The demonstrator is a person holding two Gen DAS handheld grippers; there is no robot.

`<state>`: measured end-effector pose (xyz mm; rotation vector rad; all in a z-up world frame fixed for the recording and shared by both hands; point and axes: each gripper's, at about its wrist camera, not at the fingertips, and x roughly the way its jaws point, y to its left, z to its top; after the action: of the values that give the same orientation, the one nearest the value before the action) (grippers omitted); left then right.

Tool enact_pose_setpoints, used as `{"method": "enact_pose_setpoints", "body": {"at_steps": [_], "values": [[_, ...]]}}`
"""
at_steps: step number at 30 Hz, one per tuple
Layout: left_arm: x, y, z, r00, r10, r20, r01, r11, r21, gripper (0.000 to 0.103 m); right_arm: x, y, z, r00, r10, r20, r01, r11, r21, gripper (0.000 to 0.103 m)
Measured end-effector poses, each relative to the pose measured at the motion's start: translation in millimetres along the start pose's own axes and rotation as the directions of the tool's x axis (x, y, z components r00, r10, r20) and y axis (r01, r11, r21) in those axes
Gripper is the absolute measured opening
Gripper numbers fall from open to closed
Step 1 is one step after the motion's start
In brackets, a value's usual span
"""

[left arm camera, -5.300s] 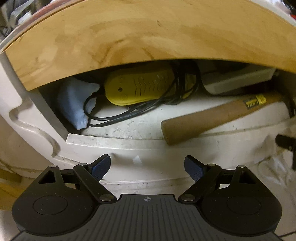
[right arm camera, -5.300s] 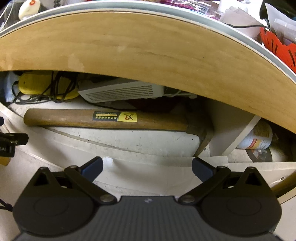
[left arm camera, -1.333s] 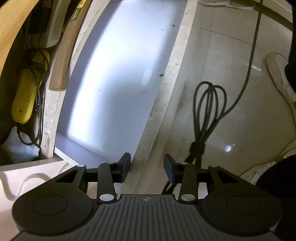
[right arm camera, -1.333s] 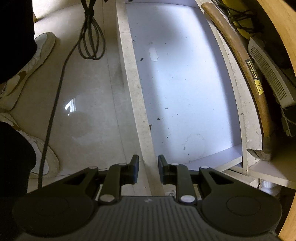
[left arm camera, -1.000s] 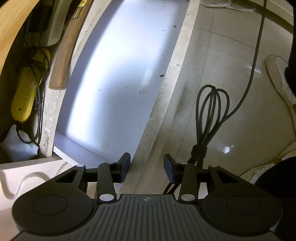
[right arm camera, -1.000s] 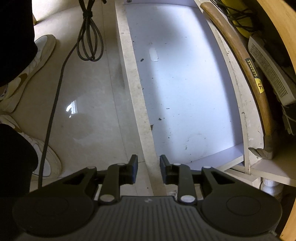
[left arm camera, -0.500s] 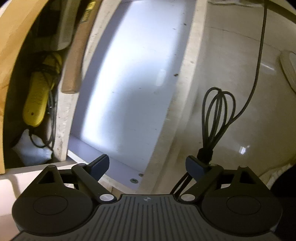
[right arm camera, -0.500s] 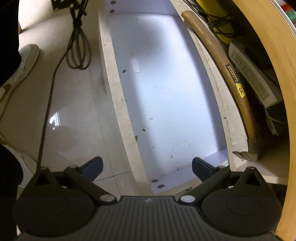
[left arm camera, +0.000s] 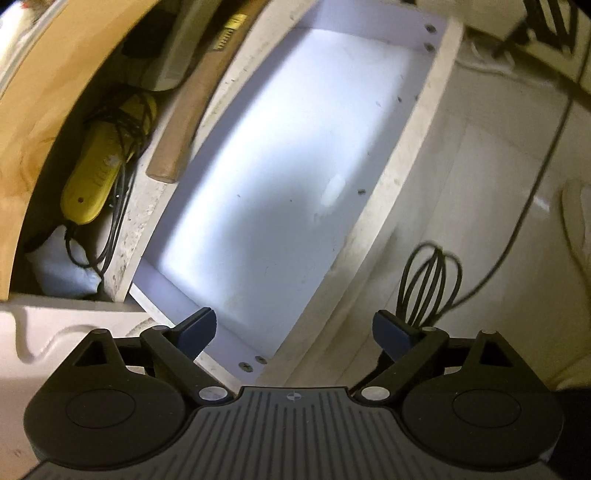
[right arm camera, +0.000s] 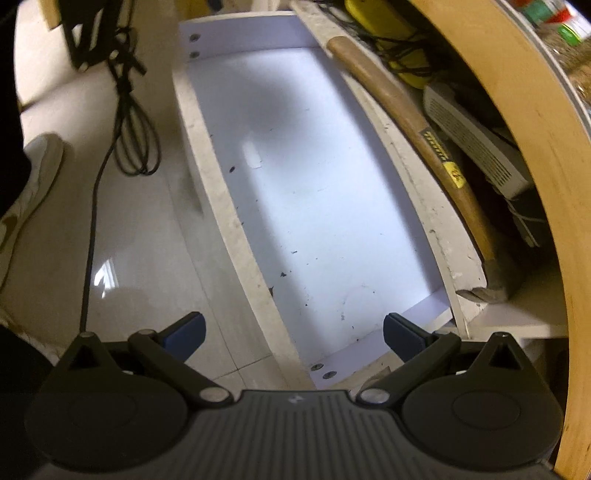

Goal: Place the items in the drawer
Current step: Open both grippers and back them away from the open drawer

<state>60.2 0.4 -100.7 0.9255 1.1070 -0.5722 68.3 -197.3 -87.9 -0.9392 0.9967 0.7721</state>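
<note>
The white drawer (left arm camera: 402, 155) is pulled out from under the wooden desktop (left arm camera: 48, 110), and its bottom is bare. My left gripper (left arm camera: 295, 328) is open over the drawer's near corner, nothing between its fingers. At the drawer's (right arm camera: 221, 206) other end my right gripper (right arm camera: 293, 332) stands open and holds nothing. Behind the drawer's back wall lie a wooden-handled hammer (left arm camera: 192, 110) (right arm camera: 406, 110), a yellow device (left arm camera: 92, 184) (right arm camera: 373, 18) wrapped in black cord, a white vented box (right arm camera: 472, 144) and a pale bag (left arm camera: 62, 269).
A coiled black cable (left arm camera: 428, 288) (right arm camera: 133, 147) lies on the tiled floor in front of the drawer. A person's white shoe (right arm camera: 33, 173) stands beside it. The desktop edge (right arm camera: 535, 147) overhangs the items at the back.
The drawer stands pulled out, where 5.3 s ago the items lay under the desktop. Both grippers, shut on its front wall a second ago, opened, let go and drew back slightly, rolling.
</note>
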Motion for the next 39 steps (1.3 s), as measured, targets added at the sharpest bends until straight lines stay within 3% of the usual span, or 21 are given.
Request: {"method": "enact_pose_setpoints", "body": {"at_steps": [7,11,15,19,24,30,36,39], "values": [[-4,13,0,1.0,0.023,0.006,-0.021,0.979,-0.201,0.094,-5,-9,6,0.999,-0.039,-0.019,0.042,0.985,0.167,0.103],[-7,22,1,1.0,0.027,-0.004,-0.027,0.941,-0.336,0.094,-7,-14,10,0.999,-0.032,-0.023,0.037,0.956,0.29,0.103],[-13,23,-3,0.999,0.046,-0.027,-0.053,0.895,-0.444,0.094,-8,-18,12,0.999,-0.033,-0.034,0.044,0.904,0.426,0.103],[-14,24,-8,0.997,0.048,-0.058,-0.072,0.831,-0.552,0.094,-7,-20,11,0.998,-0.035,-0.058,0.062,0.822,0.566,0.103],[-17,23,-10,0.998,0.023,-0.065,-0.061,0.749,-0.659,0.094,-3,-25,0,0.997,0.018,-0.071,0.042,0.657,0.753,0.103],[-18,26,-18,0.998,0.012,-0.062,-0.056,0.61,-0.791,0.094,-1,-26,-11,0.997,0.045,-0.06,0.03,0.492,0.87,0.103],[-18,27,-20,0.998,0.022,-0.066,-0.067,0.568,-0.821,0.094,-2,-24,-19,0.998,0.026,-0.05,0.037,0.366,0.93,0.103],[-19,27,-19,0.998,0.021,-0.052,-0.055,0.564,-0.824,0.094,-1,-21,-18,0.998,0.019,-0.058,0.047,0.364,0.93,0.103]]}}
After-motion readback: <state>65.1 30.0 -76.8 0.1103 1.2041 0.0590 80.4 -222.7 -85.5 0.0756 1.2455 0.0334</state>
